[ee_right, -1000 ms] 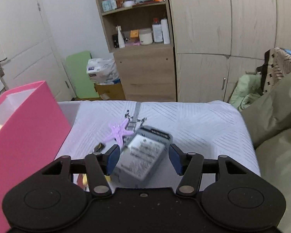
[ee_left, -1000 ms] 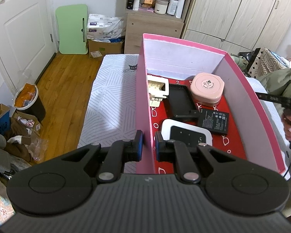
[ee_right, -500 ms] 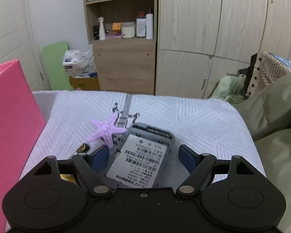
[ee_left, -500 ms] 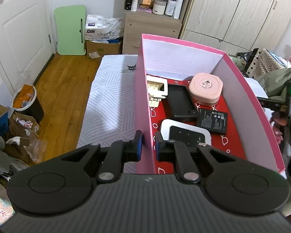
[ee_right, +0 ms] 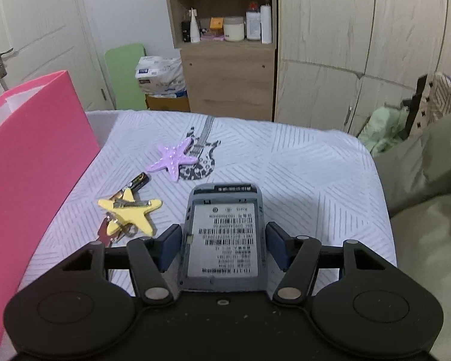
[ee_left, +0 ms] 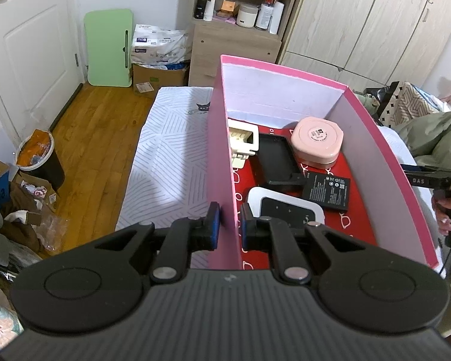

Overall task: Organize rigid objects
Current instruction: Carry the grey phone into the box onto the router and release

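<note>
A white patterned bed (ee_right: 300, 174) carries a pink storage box (ee_left: 222, 162) along its left edge; the left gripper (ee_left: 228, 225) has its pads pinched shut on the box's near side wall, steadying it. Inside lie a pink round case (ee_left: 318, 138), a black tray (ee_left: 275, 158) and a black battery (ee_left: 327, 191). The right gripper (ee_right: 224, 245) straddles a grey phone body (ee_right: 224, 234), lying back-up near the bed's near edge, its jaws closing, with no firm pinch visible. Risk: a shallow or skewed grip could let the smooth phone body slip; the yellow starfish (ee_right: 130, 210), keys (ee_right: 114, 230) and purple starfish (ee_right: 174, 159) lie beside.
</note>
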Motion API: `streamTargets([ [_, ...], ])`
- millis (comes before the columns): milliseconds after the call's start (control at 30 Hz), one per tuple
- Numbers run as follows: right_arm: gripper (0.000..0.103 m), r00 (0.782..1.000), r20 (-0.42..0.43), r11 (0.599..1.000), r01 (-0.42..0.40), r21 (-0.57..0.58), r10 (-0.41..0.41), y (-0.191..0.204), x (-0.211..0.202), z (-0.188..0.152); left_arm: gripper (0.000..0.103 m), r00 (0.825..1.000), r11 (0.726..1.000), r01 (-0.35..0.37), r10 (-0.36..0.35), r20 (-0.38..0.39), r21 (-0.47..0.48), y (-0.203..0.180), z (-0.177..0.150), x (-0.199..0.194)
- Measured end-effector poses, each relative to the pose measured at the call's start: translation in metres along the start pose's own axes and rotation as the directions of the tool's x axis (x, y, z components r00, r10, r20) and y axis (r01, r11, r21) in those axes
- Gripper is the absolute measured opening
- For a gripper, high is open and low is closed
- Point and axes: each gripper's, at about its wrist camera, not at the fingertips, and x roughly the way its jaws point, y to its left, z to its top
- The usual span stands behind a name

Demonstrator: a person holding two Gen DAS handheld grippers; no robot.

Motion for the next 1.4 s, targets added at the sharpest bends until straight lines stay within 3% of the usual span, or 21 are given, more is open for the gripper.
streamTargets([
  [233, 0.065, 0.999, 0.044, 1.000, -0.022, 0.022, 0.021, 0.000, -0.006, -0.002, 0.011, 1.000, 1.000, -0.003, 0.003, -0.005, -0.009, 0.000, 0.001, 0.000],
  [433, 0.065, 0.984, 0.158, 0.997, -0.073, -0.023, 0.076, 0.013, -0.034, -0.010, 0.011, 1.000, 1.000, -0.008, 0.008, -0.003, -0.007, 0.000, 0.001, 0.000],
  [700, 0.065, 0.937, 0.279, 0.975, -0.177, -0.132, 0.208, 0.040, -0.085, -0.015, 0.011, 1.000, 1.000, -0.015, 0.015, -0.009, -0.001, -0.001, 0.002, 0.000],
  [833, 0.065, 0.893, 0.294, 0.932, -0.281, -0.228, 0.341, 0.057, -0.115, -0.003, 0.011, 1.000, 1.000, -0.013, 0.013, -0.003, -0.002, -0.001, 0.001, 0.000],
  [967, 0.065, 0.829, 0.208, 0.825, -0.423, -0.374, 0.519, 0.086, -0.137, 0.017, 0.011, 1.000, 1.000, -0.006, 0.006, -0.005, -0.021, 0.001, 0.001, -0.001],
  [1067, 0.065, 0.791, 0.064, 0.712, -0.510, -0.482, 0.609, 0.116, -0.136, 0.033, 0.011, 1.000, 1.000, -0.005, 0.004, -0.008, -0.020, 0.002, 0.002, -0.001],
  [1167, 0.065, 0.763, -0.103, 0.626, -0.593, -0.506, 0.639, 0.144, -0.119, 0.049, 0.011, 1.000, 1.000, 0.001, -0.001, -0.005, -0.019, 0.002, 0.001, -0.001],
  [1400, 0.065, 0.784, -0.355, 0.545, -0.613, -0.572, 0.509, 0.197, -0.072, 0.060, 0.011, 1.000, 1.000, 0.019, -0.020, -0.003, -0.022, 0.006, 0.002, 0.000],
])
